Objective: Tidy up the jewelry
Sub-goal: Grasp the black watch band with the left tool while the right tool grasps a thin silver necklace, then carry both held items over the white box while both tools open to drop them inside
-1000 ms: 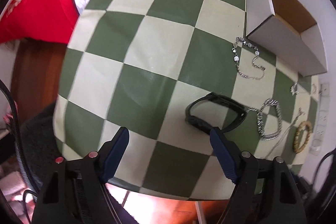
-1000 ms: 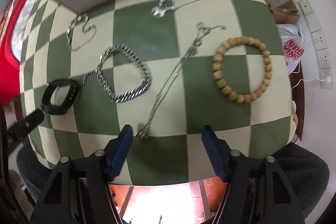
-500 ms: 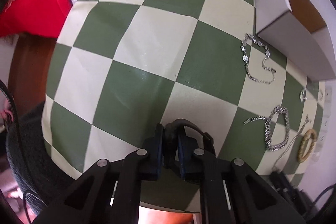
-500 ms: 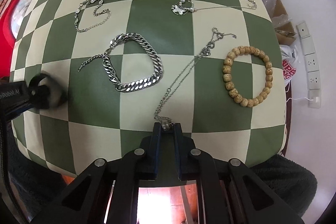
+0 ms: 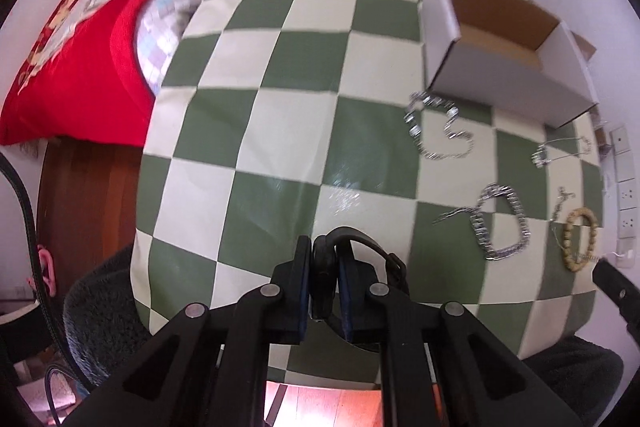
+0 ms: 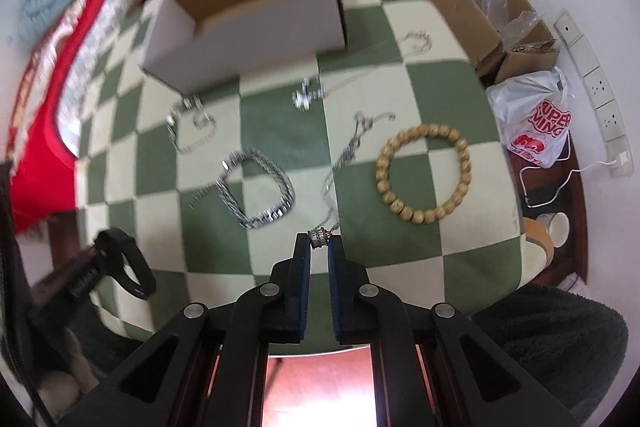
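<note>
My left gripper is shut on a black wristband, held above the near edge of the green-and-cream checked table; the band also shows in the right wrist view. My right gripper is shut on the ring pendant of a thin silver necklace, whose chain trails onto the table. A white open cardboard box stands at the far side and also shows in the right wrist view.
On the table lie a chunky silver chain bracelet, a thin silver bracelet, another pendant necklace and a wooden bead bracelet. Cardboard boxes and a plastic bag sit beyond the right edge. Red bedding lies left.
Both grippers closed from open: the left on the black wristband, the right on the necklace pendant. Both have since lifted and pulled back, so more of the table and the box shows.
</note>
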`<state>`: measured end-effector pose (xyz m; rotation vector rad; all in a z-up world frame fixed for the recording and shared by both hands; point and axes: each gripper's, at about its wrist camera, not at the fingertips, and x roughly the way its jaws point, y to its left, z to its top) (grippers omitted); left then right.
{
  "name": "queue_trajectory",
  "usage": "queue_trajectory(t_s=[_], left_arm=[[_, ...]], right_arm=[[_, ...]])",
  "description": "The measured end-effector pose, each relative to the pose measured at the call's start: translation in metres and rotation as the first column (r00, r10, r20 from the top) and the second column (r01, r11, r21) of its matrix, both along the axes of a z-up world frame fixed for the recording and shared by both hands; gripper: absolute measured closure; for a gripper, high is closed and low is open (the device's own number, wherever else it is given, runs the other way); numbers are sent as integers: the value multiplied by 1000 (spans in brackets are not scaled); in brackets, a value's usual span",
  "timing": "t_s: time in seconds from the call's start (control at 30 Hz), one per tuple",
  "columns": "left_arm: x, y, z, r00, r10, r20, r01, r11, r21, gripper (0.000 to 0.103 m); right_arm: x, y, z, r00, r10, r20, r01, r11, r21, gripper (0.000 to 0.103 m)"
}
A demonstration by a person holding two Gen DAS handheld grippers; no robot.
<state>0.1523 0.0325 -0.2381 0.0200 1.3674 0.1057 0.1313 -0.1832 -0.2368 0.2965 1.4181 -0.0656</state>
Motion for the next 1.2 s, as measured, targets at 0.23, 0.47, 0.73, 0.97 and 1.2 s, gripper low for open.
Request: queue_trajectory(t_s=[0.23, 0.47, 0.73, 0.97, 1.2], left_arm=[[15, -39, 41, 996, -59, 69, 60, 998, -5, 94], [31, -51, 86, 985, -102, 137, 105, 994, -17, 94], [64, -63, 134, 974, -139, 177, 156, 984, -84, 94], [129, -75, 138, 980, -161, 113, 180, 966, -184, 93], [185, -83, 91, 987, -161, -3, 155, 959, -235, 93]], right_arm=[[15, -19, 45, 995, 12, 95, -12, 1000, -2, 95], [31, -20, 83, 986, 21, 163, -15, 999, -40, 95], [57, -18, 143, 964, 55, 260, -37, 997, -73, 95], [96, -16, 194, 937, 85, 339, -56, 994, -94, 95], [155, -9, 192, 943, 110, 313, -80, 991, -107, 95]])
